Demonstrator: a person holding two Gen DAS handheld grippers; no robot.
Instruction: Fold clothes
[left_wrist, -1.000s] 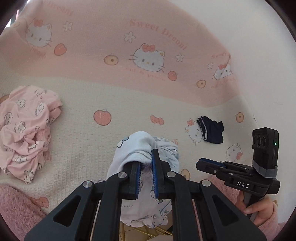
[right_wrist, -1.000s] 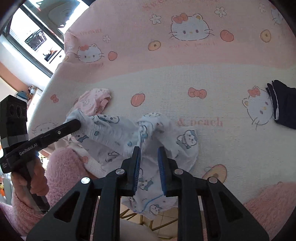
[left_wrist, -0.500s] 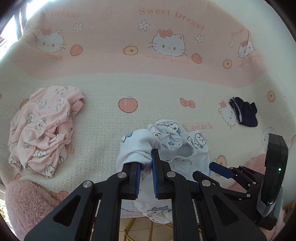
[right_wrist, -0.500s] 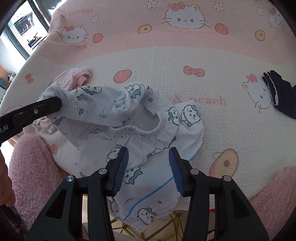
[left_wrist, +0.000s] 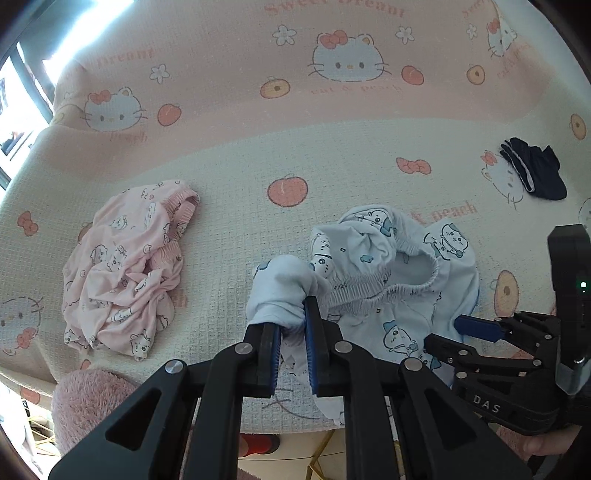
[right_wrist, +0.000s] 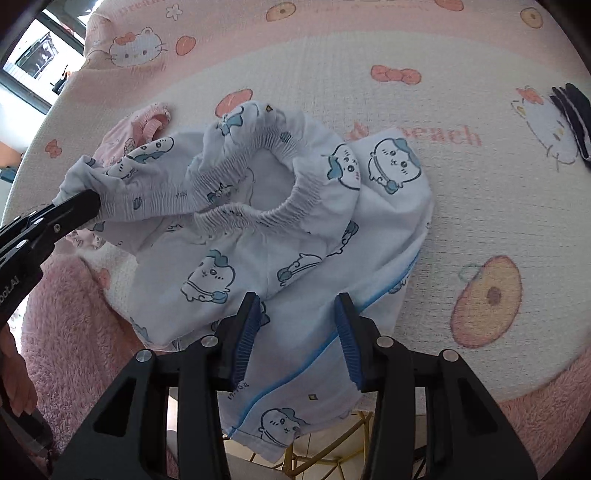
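Between the blue pads of the left gripper (left_wrist: 293, 325), a bunched fold of the pale blue shorts (left_wrist: 399, 280), pinched tight at the elastic waistband. Right gripper (right_wrist: 297, 325) stands roughly half open, pads clear of the cloth, the shorts' leg panel lying in the gap and beyond the tips. Shorts rest on the printed blanket (right_wrist: 461, 206), lower hem hanging over its near edge. Pink garment (left_wrist: 125, 266) crumpled left of the left fingers; dark garment (left_wrist: 535, 173) far right beyond them

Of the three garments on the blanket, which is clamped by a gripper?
The pale blue shorts, pinched at the waistband by the left gripper; the pink garment and dark one lie untouched.
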